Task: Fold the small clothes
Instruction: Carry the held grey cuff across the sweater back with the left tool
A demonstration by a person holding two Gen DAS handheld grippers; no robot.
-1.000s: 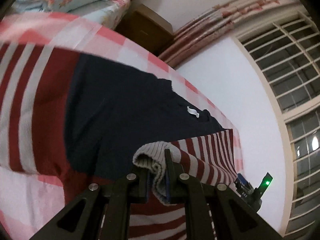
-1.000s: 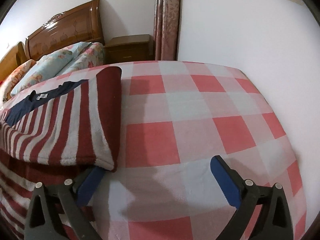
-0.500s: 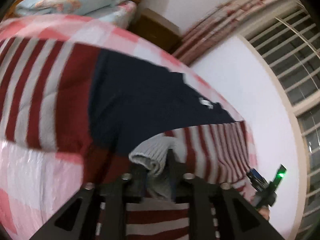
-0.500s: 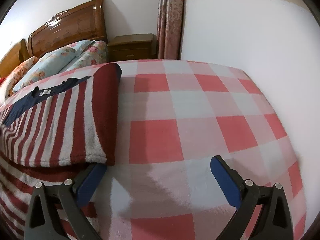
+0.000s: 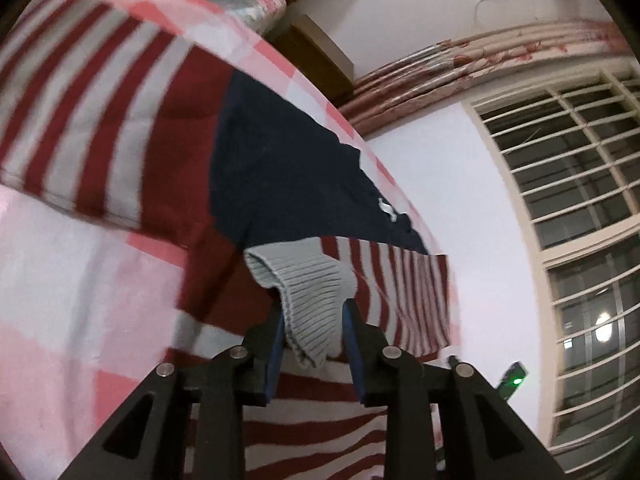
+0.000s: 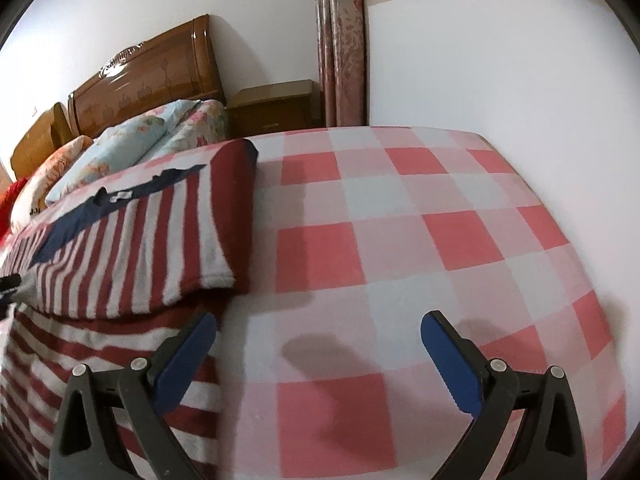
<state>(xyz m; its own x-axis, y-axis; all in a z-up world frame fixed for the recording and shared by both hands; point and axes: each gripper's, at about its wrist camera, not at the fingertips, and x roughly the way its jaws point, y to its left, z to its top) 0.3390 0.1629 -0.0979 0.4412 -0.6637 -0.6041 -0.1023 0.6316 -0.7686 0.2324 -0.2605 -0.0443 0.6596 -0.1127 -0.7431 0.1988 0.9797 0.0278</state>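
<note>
A red-and-white striped sweater (image 5: 100, 128) with a navy chest panel (image 5: 280, 168) lies on the checked bed. One sleeve is folded across the body, and its grey ribbed cuff (image 5: 312, 292) sits between the blue pads of my left gripper (image 5: 314, 320). The left jaws are opening, and the cuff hangs slack in the gap. In the right wrist view the folded sweater (image 6: 152, 240) is at the left. My right gripper (image 6: 318, 324) hovers open and wide over the sheet beside it, with nothing between its fingers. Its left finger (image 6: 188, 352) is over the sweater's lower striped edge.
The pink-and-white checked sheet (image 6: 400, 220) spreads to the right, up to a white wall. Floral pillows (image 6: 132, 148) and a wooden headboard (image 6: 152, 76) are at the far end, with a nightstand (image 6: 276, 108) and a curtain (image 6: 340, 40) beside them. A barred window (image 5: 560, 200) is on the right.
The left jaws have spread apart, and the pinched cuff has loosened and widened between them. The right gripper has drawn a little away from the folded edge of the sweater.
</note>
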